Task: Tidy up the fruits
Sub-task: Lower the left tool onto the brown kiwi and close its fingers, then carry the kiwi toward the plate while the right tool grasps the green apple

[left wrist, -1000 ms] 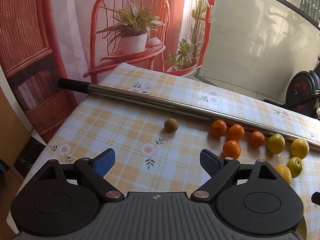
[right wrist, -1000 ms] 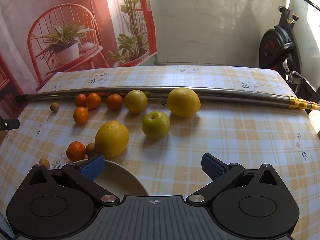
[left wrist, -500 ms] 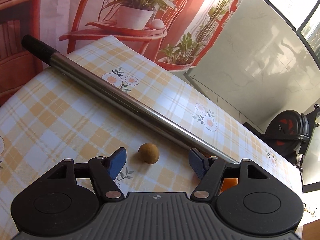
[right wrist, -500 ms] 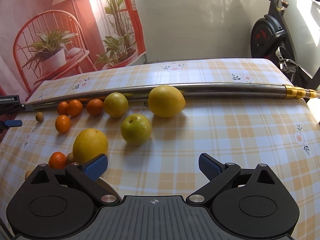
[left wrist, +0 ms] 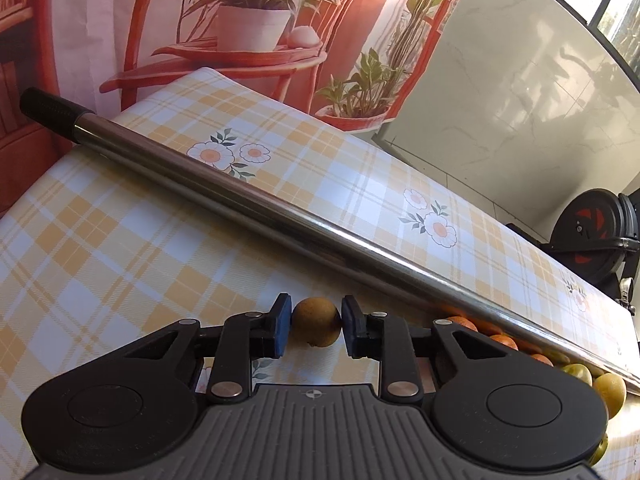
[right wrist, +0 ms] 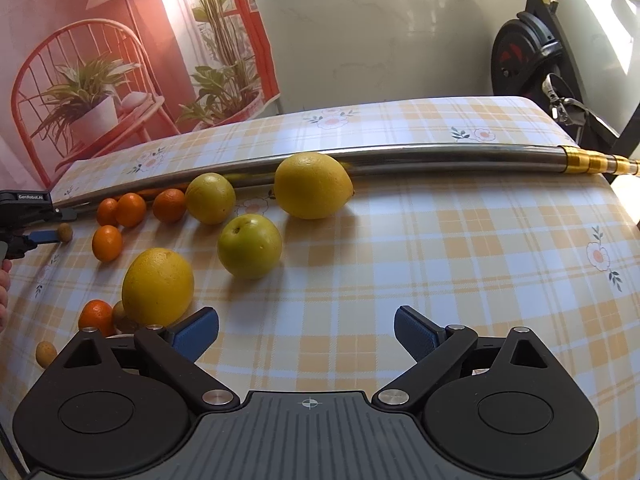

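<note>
The little brown fruit (left wrist: 316, 322) is round, with dull, speckled skin. It sits on the checked tablecloth (left wrist: 120, 248), at about 6 o'clock in the left wrist view, just below the long shiny metal pole (left wrist: 280, 216). The left gripper (left wrist: 314, 325) has just squeezed in on it, and its blue pads (left wrist: 281, 326) press on both sides of the fruit.

The right gripper (right wrist: 306, 330) is wide, though it has just closed a tiny bit, and nothing is between its pads. At 11 o'clock from it lies a big yellow fruit (right wrist: 158, 285). A green apple (right wrist: 250, 245) sits at 12 o'clock. Small oranges (right wrist: 130, 209) lie at 10 o'clock by the pole.

A white bowl edge (right wrist: 120, 336) peeks out by the gripper; I cannot tell what is in it.

Behind the table hangs a cloth with a red chair picture (right wrist: 80, 92). An exercise bike (right wrist: 532, 52) stands at 1 o'clock.
</note>
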### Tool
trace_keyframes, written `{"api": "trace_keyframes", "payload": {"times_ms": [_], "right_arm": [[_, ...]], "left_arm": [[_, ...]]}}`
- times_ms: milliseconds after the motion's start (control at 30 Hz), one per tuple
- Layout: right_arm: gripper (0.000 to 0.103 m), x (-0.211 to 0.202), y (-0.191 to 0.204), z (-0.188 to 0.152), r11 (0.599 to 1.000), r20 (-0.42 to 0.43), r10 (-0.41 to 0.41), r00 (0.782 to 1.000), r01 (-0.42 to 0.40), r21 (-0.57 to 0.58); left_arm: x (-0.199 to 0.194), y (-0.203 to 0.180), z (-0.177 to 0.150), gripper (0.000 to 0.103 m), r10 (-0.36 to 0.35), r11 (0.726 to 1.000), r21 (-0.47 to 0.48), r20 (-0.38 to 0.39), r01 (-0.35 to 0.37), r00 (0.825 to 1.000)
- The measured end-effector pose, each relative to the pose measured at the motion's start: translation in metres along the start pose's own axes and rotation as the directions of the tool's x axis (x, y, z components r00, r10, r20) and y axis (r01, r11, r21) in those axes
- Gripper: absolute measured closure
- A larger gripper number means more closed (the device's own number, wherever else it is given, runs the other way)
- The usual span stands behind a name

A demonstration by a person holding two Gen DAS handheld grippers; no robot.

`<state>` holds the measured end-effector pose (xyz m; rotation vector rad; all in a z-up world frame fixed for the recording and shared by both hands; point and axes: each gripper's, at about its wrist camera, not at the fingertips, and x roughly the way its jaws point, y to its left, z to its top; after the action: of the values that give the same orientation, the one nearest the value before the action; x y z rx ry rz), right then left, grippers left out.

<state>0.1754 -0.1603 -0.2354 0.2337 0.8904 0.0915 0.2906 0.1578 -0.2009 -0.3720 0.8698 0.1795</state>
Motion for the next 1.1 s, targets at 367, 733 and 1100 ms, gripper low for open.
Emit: {"api": "trace_keyframes", "payload": {"times_ms": [367,733,1100], "right_arm": [[0.019,0.005,-0.002,-0.002,0.998,0.051,0.041,0.998,-0.039,-0.051],[0.036,0.024,0.01,0.002,0.968,0.237,0.151,0.96,-0.095,-0.231],[0.048,0.036,0.022,0.003,0.935,0.26,0.201,0.944,-0.105,-0.34]], "left_arm": [[-0.056,-0.018,-0.03,0.074,-0.081,0.984,0.165,0.081,0.067,0.993],[-0.109,-0.049,-0.09,0.074,-0.241,0.943,0.253,0.073,0.216,0.968],[-0.113,-0.061,-0.122,0.074,-0.3,0.927,0.246,0.038,0.282,0.953]]}}
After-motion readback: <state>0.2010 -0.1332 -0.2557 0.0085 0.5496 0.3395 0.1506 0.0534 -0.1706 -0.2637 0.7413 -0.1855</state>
